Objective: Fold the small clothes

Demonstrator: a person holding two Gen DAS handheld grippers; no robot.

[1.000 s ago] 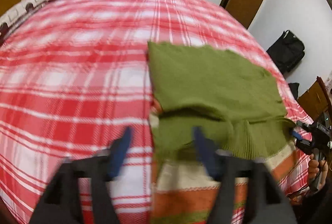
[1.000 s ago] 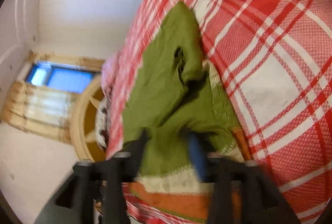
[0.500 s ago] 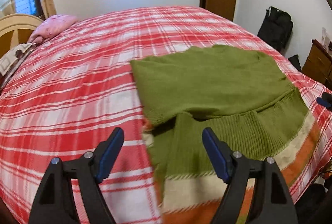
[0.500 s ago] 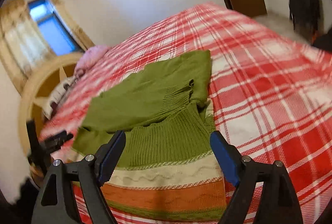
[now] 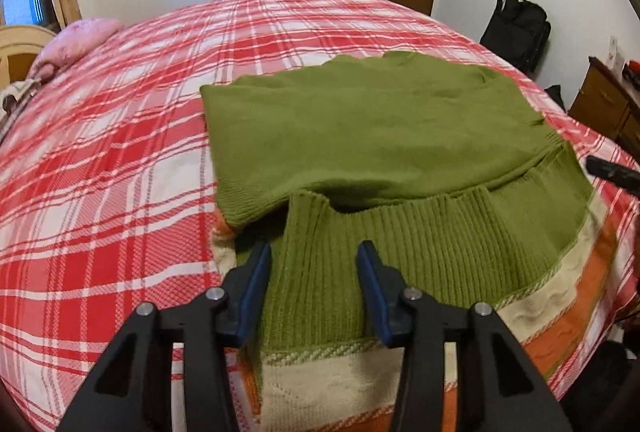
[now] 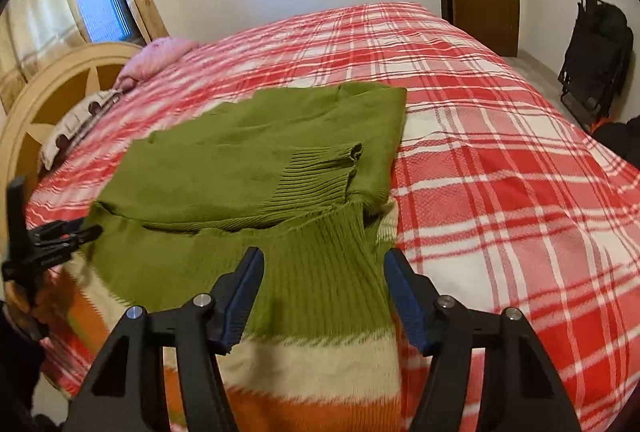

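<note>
Green knit sweater (image 5: 372,135) with cream-orange hem, half-folded on red plaid bed (image 5: 100,167). Left claw (image 5: 314,264), right claw (image 6: 323,274) wide, empty, at near hem. Next: pinch hem corners, fold far.

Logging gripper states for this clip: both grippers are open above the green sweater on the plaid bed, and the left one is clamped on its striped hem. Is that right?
Not quite. The left gripper is not clamped on anything: the left wrist view shows its jaws spread apart above the ribbed part of the green sweater, holding nothing. The rest stands: the right gripper is open too, and the sweater lies on the plaid bed.
</note>
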